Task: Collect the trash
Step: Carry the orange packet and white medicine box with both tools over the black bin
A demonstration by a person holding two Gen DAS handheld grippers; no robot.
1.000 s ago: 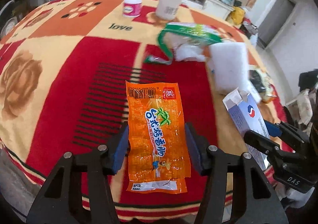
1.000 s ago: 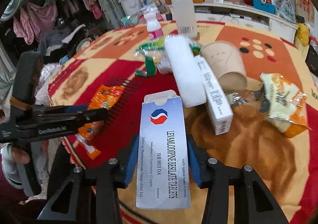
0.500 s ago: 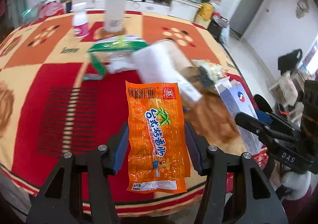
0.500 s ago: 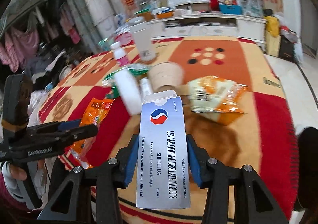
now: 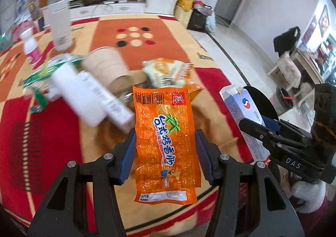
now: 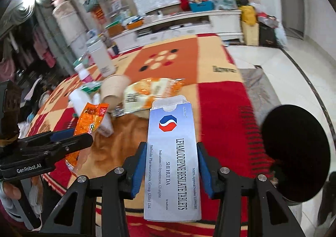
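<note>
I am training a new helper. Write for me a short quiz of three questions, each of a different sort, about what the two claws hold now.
1. True or false: the left claw grips a blue-and-white cardboard tablet box.
2. Which claw holds the orange plastic snack packet? A) left B) right
3. Fill in: to the right of the table, beside the right claw, a round ____ bin shows.

Key: 1 false; 2 A; 3 black.

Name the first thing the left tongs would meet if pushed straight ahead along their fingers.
Probably the crumpled orange-and-white snack bag on the table, just beyond the top edge of the orange wrapper the left tongs hold; depth is uncertain.
</note>
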